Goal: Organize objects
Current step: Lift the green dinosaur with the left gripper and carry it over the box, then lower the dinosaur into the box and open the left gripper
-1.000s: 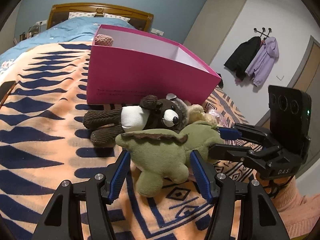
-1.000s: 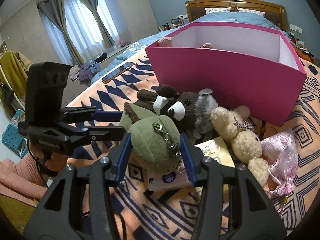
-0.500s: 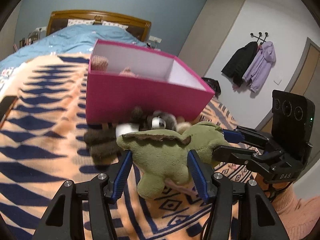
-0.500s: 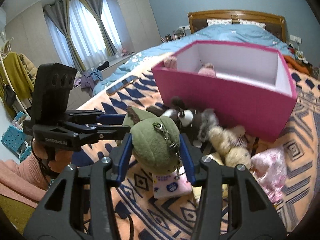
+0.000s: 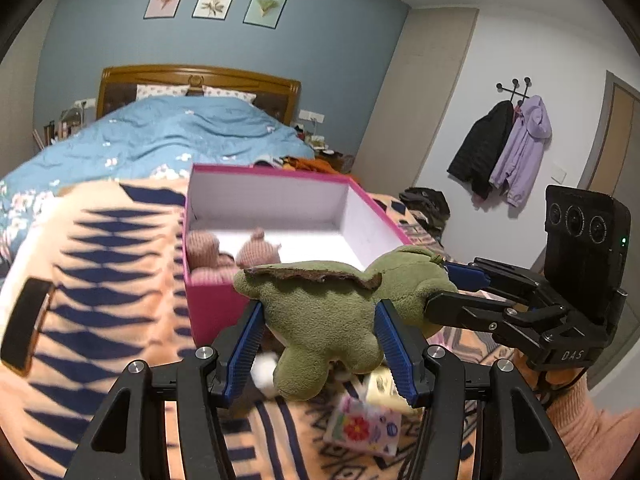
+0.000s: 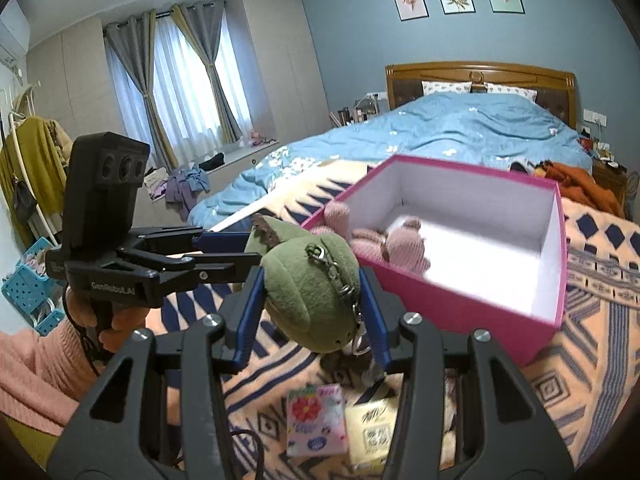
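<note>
Green plush forms the task item: a soft toy (image 5: 328,316) held above the patterned blanket (image 5: 100,280), just in front of the near wall of the pink box (image 5: 208,304). The left gripper (image 5: 320,332) is clamped on the toy's body, with a blue pad (image 5: 245,340) pressed into each flank. The right gripper (image 6: 310,300) is clamped on the toy's rounded head (image 6: 312,292), where a metal keychain clasp (image 6: 332,276) runs down the plush surface. In the left wrist view, the right gripper's fingers (image 5: 464,304) enter from the right side and meet the toy's head. In the right wrist view, the left gripper (image 6: 224,250) enters from the left and meets the toy's far end.

The pink box stands open on the blanket, interior white. Pink knitted toys (image 5: 224,252) rest inside against its left near corner. Below the held toy, a small floral packet (image 6: 316,420) and a pale yellow packet (image 6: 372,424) lie side by side on the blanket. Dark and white plush (image 5: 264,372) shows partly under the green toy; its form cannot be determined.

A dark phone (image 5: 24,320) lies on the blanket at the left edge of the left wrist view. Beyond the box lies a blue duvet (image 5: 168,136) and a wooden headboard (image 5: 192,80). Two jackets (image 5: 504,148) hang on wall hooks.
</note>
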The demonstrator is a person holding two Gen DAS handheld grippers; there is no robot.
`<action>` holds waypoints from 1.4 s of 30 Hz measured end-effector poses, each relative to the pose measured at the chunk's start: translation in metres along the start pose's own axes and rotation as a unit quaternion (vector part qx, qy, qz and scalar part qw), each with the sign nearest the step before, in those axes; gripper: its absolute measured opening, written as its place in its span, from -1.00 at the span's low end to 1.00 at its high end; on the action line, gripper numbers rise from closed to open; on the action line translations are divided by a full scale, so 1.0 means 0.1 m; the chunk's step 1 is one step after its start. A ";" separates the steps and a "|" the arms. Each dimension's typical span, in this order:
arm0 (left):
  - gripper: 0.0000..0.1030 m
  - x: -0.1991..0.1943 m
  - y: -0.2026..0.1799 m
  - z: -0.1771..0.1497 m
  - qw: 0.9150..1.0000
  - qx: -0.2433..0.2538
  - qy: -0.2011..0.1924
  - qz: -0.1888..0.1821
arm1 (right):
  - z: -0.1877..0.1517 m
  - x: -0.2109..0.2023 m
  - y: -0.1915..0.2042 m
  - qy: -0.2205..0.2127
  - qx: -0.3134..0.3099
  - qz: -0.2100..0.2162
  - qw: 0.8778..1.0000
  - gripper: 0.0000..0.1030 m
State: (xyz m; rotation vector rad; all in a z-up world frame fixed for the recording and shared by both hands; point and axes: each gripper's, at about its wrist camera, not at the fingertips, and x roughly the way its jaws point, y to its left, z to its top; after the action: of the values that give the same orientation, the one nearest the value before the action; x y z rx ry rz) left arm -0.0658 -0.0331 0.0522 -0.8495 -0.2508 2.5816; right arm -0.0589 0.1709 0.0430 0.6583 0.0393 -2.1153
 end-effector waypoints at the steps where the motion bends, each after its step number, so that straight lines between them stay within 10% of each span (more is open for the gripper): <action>1: 0.12 0.00 0.00 0.05 1.000 0.001 -0.004 0.002 | 0.04 0.00 -0.02 -0.003 0.000 0.000 1.000 -0.05; 13: 0.12 0.22 0.23 0.60 0.999 -0.007 -0.027 0.021 | 0.57 0.25 -0.33 -0.026 -0.004 0.003 1.000 -0.05; 34: 0.11 1.20 0.81 0.82 0.994 -0.055 0.051 0.075 | 0.98 1.25 -1.06 0.050 0.058 -0.012 0.997 -0.06; 42: 0.12 1.10 0.79 0.82 0.994 -0.053 0.021 0.094 | 0.98 1.52 -1.21 0.090 0.078 -0.099 0.988 -0.02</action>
State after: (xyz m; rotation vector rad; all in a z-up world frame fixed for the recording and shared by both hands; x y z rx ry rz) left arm -0.2210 -0.0596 0.0372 -1.0084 -0.3126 2.7398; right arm -0.2648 0.1029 0.0302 0.9717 0.0412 -2.2579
